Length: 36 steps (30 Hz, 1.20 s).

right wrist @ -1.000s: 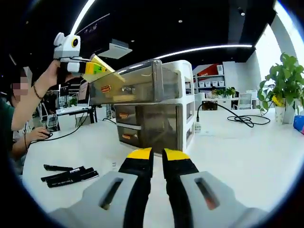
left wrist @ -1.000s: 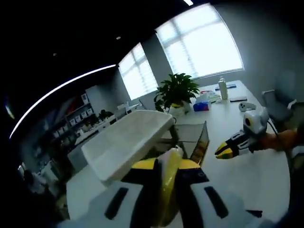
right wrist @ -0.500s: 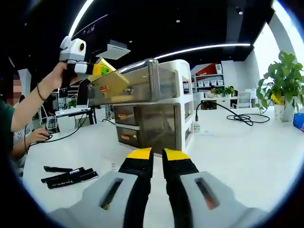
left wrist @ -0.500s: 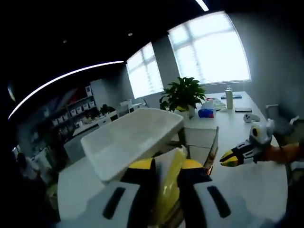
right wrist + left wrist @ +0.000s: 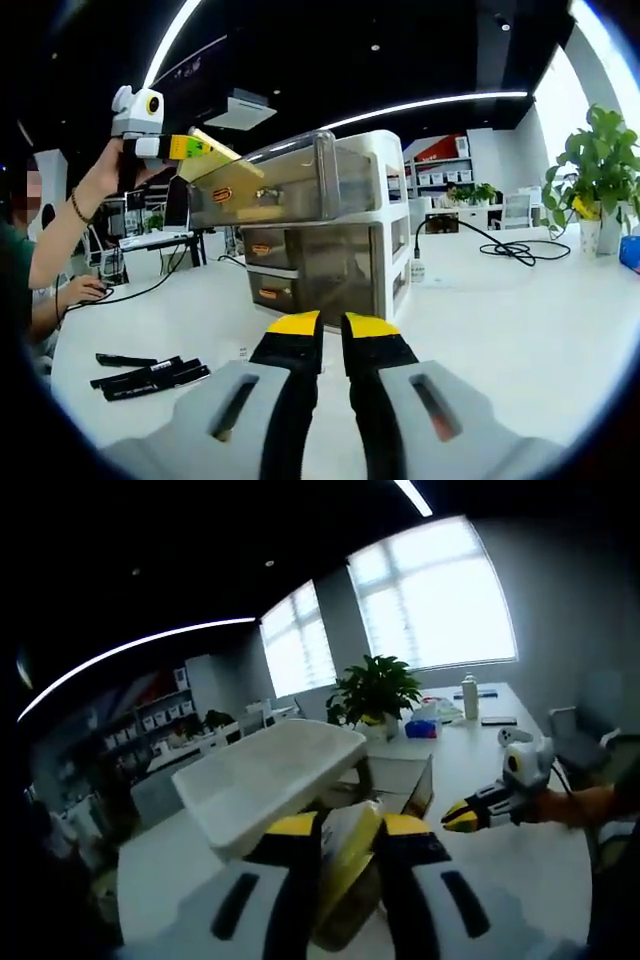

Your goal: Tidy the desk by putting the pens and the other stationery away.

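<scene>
My left gripper [image 5: 345, 825] is shut on a flat yellow packet [image 5: 350, 865]. It hovers over the white drawer unit [image 5: 270, 775], by the pulled-out top drawer [image 5: 400, 780]. In the right gripper view the left gripper [image 5: 190, 148] holds the yellow packet [image 5: 222, 158] tilted above the front of the clear top drawer [image 5: 290, 185]. My right gripper [image 5: 330, 322] is low over the white table with its jaws together and nothing between them. Several black pens [image 5: 145, 373] lie on the table to its left. The right gripper [image 5: 462, 816] also shows beside the drawer.
The drawer unit [image 5: 390, 230] has two more shut drawers below. A person sits at the left with a hand [image 5: 85, 290] on the table. A black cable [image 5: 510, 250] and a potted plant [image 5: 600, 170] are at the back right. Bottles and boxes [image 5: 440, 705] sit at the far end.
Half a second ago the yellow packet dipped toward the open top drawer; now the left gripper has drawn it slightly back and up. The right gripper has stayed put.
</scene>
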### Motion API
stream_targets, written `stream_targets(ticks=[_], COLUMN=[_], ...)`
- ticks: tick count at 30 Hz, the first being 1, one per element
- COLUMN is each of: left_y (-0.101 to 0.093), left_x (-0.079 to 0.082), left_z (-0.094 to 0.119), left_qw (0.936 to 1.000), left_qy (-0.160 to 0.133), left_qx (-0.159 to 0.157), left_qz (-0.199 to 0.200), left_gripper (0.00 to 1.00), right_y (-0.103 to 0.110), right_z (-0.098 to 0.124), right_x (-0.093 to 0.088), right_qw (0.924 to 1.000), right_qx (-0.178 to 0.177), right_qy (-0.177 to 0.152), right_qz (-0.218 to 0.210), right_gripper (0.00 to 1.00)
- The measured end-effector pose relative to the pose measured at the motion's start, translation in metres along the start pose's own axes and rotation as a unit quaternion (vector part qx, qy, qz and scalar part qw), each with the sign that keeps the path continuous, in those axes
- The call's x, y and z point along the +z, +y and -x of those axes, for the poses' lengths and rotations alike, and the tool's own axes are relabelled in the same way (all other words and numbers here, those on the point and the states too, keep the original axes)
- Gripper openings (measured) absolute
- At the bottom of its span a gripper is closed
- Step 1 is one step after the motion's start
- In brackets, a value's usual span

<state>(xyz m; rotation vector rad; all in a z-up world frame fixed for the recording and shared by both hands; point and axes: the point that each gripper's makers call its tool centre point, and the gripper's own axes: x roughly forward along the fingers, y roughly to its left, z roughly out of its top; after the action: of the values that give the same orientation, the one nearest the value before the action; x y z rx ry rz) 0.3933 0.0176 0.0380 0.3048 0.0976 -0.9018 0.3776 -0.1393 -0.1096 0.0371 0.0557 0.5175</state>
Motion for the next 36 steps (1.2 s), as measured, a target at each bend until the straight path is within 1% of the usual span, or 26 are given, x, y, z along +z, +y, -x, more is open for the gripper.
stream_targets(ticks=[6,10,12,14,16,18,20,21,22,23,24,25,26,27,28,29,30,31,33,35,36], left_y=[-0.006,-0.006,-0.001,0.002,0.007,0.015,0.021,0.02,0.016,0.009,0.007,0.006,0.005,0.002,0.0,-0.002,-0.003,-0.009,-0.018,-0.023,-0.023], left_x=[0.005,0.0,-0.005,-0.007,-0.008,-0.008,-0.008,-0.009,-0.006,-0.001,0.001,0.007,0.012,0.016,0.018,0.022,0.024,0.026,0.028,0.029,0.029], left_z=[0.005,-0.002,-0.007,-0.013,-0.02,-0.024,-0.026,-0.024,-0.022,-0.017,-0.015,-0.011,-0.008,-0.003,0.0,0.006,0.01,0.016,0.027,0.037,0.039], left_qw=[1.0,0.9999,0.9999,0.9999,0.9998,0.9995,0.9991,0.9988,0.9985,0.9968,0.9961,0.9921,0.9896,0.9878,0.9875,0.9885,0.988,0.9863,0.9824,0.9792,0.9787], left_qy=[-0.001,0.007,0.011,0.012,0.016,0.018,0.017,0.012,0.001,-0.019,-0.025,-0.045,-0.055,-0.064,-0.072,-0.085,-0.097,-0.113,-0.133,-0.149,-0.152], left_qx=[-0.003,-0.004,0.0,-0.002,-0.002,0.009,0.011,0.007,-0.005,-0.021,-0.026,-0.029,-0.042,-0.058,-0.064,-0.066,-0.064,-0.069,-0.083,-0.09,-0.09], left_qz=[-0.003,-0.008,-0.003,0.009,0.01,0.023,0.038,0.047,0.055,0.074,0.08,0.113,0.126,0.13,0.125,0.106,0.102,0.099,0.102,0.104,0.104], left_gripper=[0.18,0.18,0.19,0.19,0.2,0.21,0.23,0.25,0.26,0.26,0.26,0.29,0.35,0.39,0.4,0.39,0.38,0.37,0.37,0.35,0.34], right_y=[0.0,0.001,0.001,0.001,0.0,-0.001,-0.001,-0.001,-0.001,0.0,0.0,0.0,0.001,0.002,0.003,0.003,0.003,0.003,0.001,0.001,0.001], right_z=[0.002,0.002,0.001,0.001,0.001,0.001,0.001,0.001,0.001,0.002,0.002,0.002,0.002,0.002,0.002,0.002,0.001,0.001,0.0,0.001,0.001], right_x=[0.004,0.005,0.004,0.004,0.004,0.003,0.002,0.003,0.004,0.005,0.005,0.006,0.006,0.006,0.007,0.007,0.006,0.005,0.002,0.001,0.001], right_qw=[1.0,1.0,1.0,1.0,1.0,1.0,1.0,1.0,1.0,1.0,1.0,1.0,1.0,0.9999,0.9999,0.9999,0.9999,0.9999,1.0,1.0,1.0], right_qx=[-0.001,0.002,0.003,0.003,0.001,0.0,0.0,0.0,0.0,0.0,0.0,0.0,0.002,0.005,0.007,0.007,0.007,0.006,0.003,0.001,0.001], right_qy=[-0.007,-0.008,-0.007,-0.006,-0.006,-0.005,-0.002,-0.003,-0.005,-0.006,-0.008,-0.008,-0.008,-0.009,-0.011,-0.011,-0.01,-0.007,-0.003,-0.001,-0.002], right_qz=[0.0,-0.002,-0.002,-0.002,-0.002,-0.001,-0.001,-0.001,0.0,0.0,0.0,-0.001,-0.004,-0.004,-0.004,-0.004,-0.004,-0.005,-0.005,-0.005,-0.005], right_gripper=[0.11,0.11,0.11,0.11,0.11,0.11,0.11,0.11,0.11,0.11,0.11,0.11,0.11,0.11,0.11,0.11,0.11,0.11,0.11,0.11,0.11])
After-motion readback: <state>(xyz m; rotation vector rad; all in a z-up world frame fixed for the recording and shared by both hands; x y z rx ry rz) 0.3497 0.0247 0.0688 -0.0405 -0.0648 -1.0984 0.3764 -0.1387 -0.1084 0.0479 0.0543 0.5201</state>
